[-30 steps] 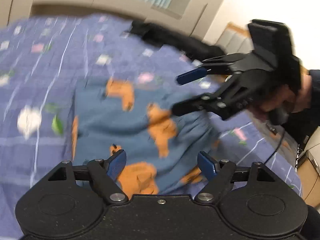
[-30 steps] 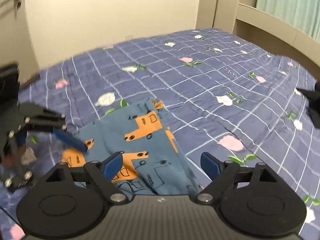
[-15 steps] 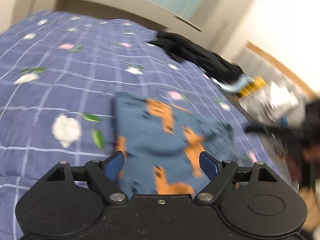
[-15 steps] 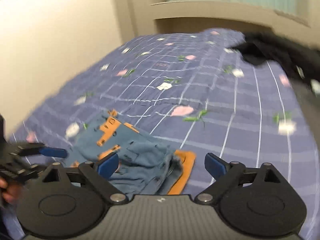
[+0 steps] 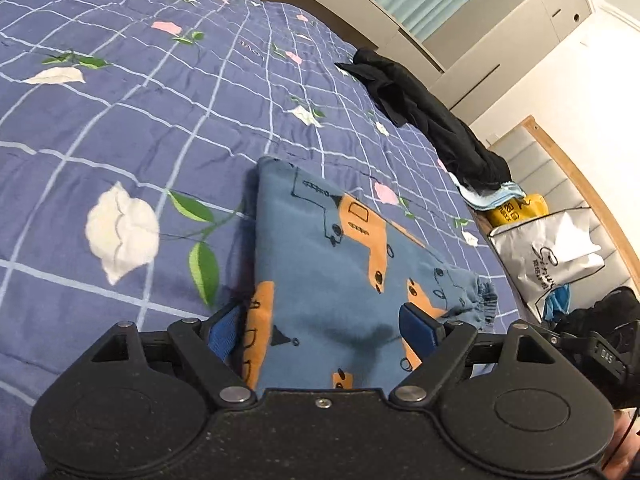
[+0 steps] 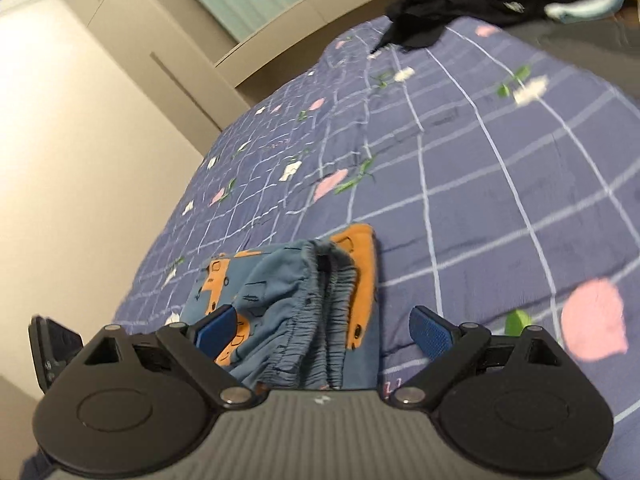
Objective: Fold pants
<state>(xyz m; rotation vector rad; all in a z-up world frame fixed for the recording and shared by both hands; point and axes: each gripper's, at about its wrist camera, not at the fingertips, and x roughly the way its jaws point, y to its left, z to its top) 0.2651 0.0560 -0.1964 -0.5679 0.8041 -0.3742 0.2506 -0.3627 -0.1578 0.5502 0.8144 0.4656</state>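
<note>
The blue pants (image 5: 332, 264) with orange vehicle prints lie folded in a compact stack on the purple checked bedspread (image 5: 132, 120). My left gripper (image 5: 324, 328) is open and empty, its blue pads straddling the near end of the stack. In the right wrist view the pants (image 6: 296, 300) show their gathered waistband on top. My right gripper (image 6: 324, 330) is open and empty, just above the stack's near edge. Part of the right gripper's body (image 5: 604, 356) shows at the right edge of the left wrist view.
A black garment (image 5: 424, 116) lies along the bed's far right edge; it also shows in the right wrist view (image 6: 472, 4). A white bag (image 5: 548, 256) and a yellow packet (image 5: 516, 210) sit beside the bed. A wall (image 6: 68, 152) runs along the bed's other side.
Both grippers have swung to new angles around the pants. The right gripper has left the middle of the left wrist view. The pants now lie as a neater, tighter stack.
</note>
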